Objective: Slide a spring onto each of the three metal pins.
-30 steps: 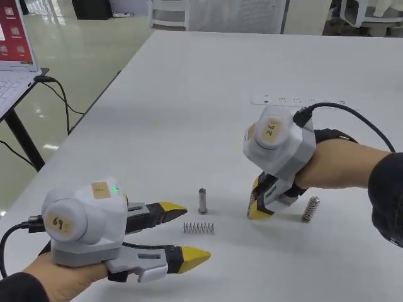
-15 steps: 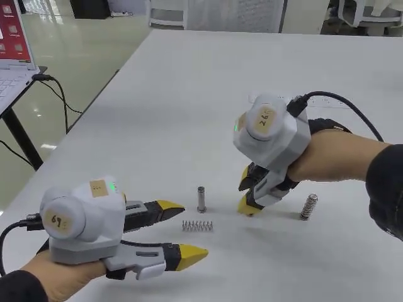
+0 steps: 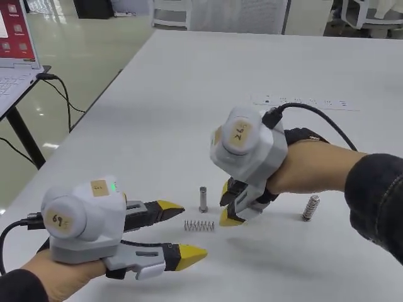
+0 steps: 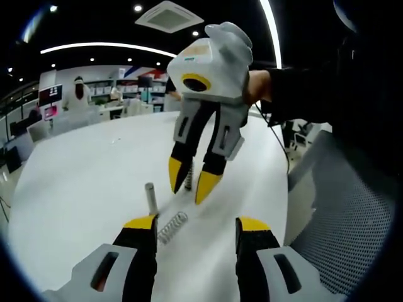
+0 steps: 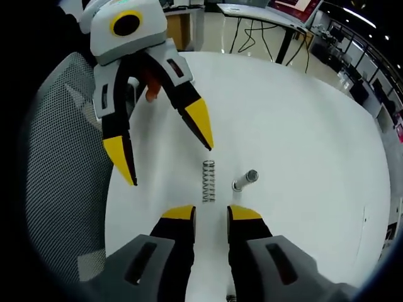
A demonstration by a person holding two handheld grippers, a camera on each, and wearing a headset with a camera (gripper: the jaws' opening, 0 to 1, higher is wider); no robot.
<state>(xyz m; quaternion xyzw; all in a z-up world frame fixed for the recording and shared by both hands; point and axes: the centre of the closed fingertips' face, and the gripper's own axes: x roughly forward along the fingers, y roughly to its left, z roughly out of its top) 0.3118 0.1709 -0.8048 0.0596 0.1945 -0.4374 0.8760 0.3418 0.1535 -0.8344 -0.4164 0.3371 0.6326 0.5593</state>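
Note:
A loose spring [image 3: 199,225] [image 4: 172,227] [image 5: 208,180] lies flat on the white table [image 3: 189,113]. Just beyond it a bare metal pin [image 3: 203,199] [image 4: 150,199] [image 5: 244,179] stands upright. Further right another pin wears a spring [image 3: 309,207]. My right gripper [image 3: 228,203] [image 5: 211,213] hovers over the table right of the bare pin, tips pointing down toward the loose spring, jaws slightly apart and holding nothing. My left gripper [image 3: 182,229] [image 4: 196,223] rests low at the near left, open and empty, aimed at the loose spring.
A white power strip [image 3: 302,101] lies at the back right of the table, with a black cable [image 3: 321,119] running to the right gripper. A laptop [image 3: 16,56] on a side table stands at far left, beyond the table's left edge.
My right gripper has moved left, from beside the sprung pin to just right of the bare pin and the loose spring. The left gripper has stayed put.

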